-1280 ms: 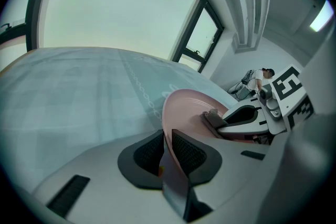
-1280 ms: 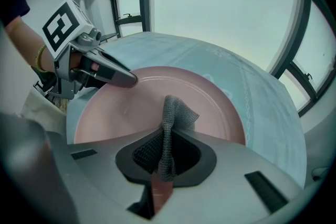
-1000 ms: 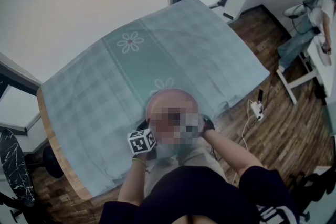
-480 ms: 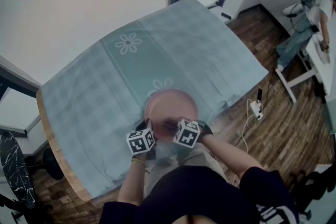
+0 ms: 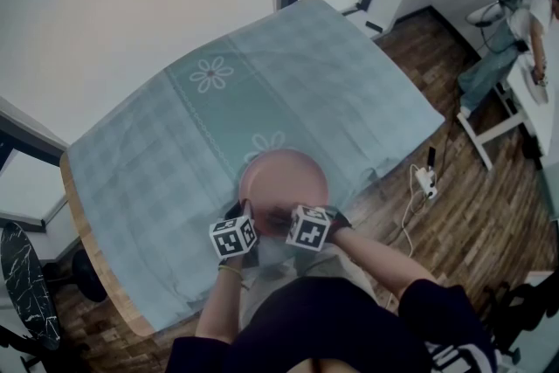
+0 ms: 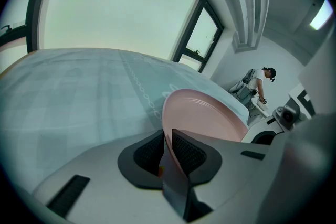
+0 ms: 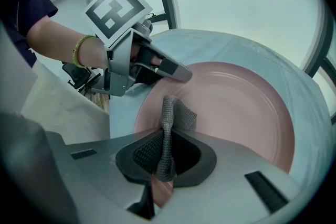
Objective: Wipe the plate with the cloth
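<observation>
— What fills most of the head view?

— The worktop (image 5: 86, 245), under a pale green checked tablecloth (image 5: 349, 92) with 2 white flowers printed on it.

— And the plate?

— The pink plate (image 5: 284, 179) sits on the tablecloth at the near edge of the worktop, right in front of the person. It is round, with a shallow stepped rim.

— What is the left gripper (image 6: 168, 140) doing?

— Its 2 fingers are clenched on the plate's near-left rim, which runs edge-on between the ribbed pads in the left gripper view (whether the plate is tipped up off the tablecloth cannot be told). The right gripper view shows the same hold from the side, with the marker cube above it.

— And the right gripper (image 7: 167, 145)?

— It is over the near part of the plate, just beside the left gripper, its fingers clamped on the cloth (image 7: 176, 113).

— What does the cloth look like?

— It is grey and knitted, a narrow fold standing up from the pads, with its free end reaching the plate's inner surface close to the rim.
</observation>
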{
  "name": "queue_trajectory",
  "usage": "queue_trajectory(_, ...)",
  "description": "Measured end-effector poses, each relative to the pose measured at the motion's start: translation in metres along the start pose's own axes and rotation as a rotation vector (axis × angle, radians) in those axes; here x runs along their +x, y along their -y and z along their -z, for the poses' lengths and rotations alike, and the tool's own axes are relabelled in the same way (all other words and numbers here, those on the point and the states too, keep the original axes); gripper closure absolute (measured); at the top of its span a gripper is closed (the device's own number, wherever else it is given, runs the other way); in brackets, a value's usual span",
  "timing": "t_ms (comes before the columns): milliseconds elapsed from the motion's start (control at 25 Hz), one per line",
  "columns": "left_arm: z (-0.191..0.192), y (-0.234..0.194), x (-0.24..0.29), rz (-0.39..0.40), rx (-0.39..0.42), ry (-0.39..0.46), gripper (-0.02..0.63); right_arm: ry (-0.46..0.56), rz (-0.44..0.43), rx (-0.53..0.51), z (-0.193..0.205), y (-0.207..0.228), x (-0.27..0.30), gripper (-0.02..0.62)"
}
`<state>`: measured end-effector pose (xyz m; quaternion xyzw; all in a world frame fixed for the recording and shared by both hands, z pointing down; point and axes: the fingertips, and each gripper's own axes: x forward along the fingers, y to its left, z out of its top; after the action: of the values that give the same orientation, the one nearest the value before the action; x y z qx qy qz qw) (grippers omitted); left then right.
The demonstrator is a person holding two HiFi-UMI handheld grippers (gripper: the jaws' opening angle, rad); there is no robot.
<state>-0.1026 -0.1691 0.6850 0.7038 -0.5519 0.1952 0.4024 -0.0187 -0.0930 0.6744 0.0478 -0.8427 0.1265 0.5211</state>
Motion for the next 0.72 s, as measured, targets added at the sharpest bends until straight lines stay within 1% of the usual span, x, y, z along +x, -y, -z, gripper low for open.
queue_trajectory(160,0.0,0.0,0.0,-0.001,-0.002,-0.001,0.546,0.008,-0.002,-0.011,-0.004,0.0,-0.002,0.561)
queue_trajectory(400,-0.001,0.0,0.0,-0.001,0.0,0.001,0.546,0.052,0.062,0.011,-0.012,0.018,-0.018,0.561)
queue_trajectory(600,-0.001,0.0,0.0,0.0,0.0,0.001,0.546,0.065,0.147,0.054,-0.01,0.051,-0.034,0.561)
queue_trajectory(720,0.0,0.001,0.0,0.002,-0.001,0.001,0.546,0.052,0.211,0.042,-0.004,0.074,-0.041,0.561)
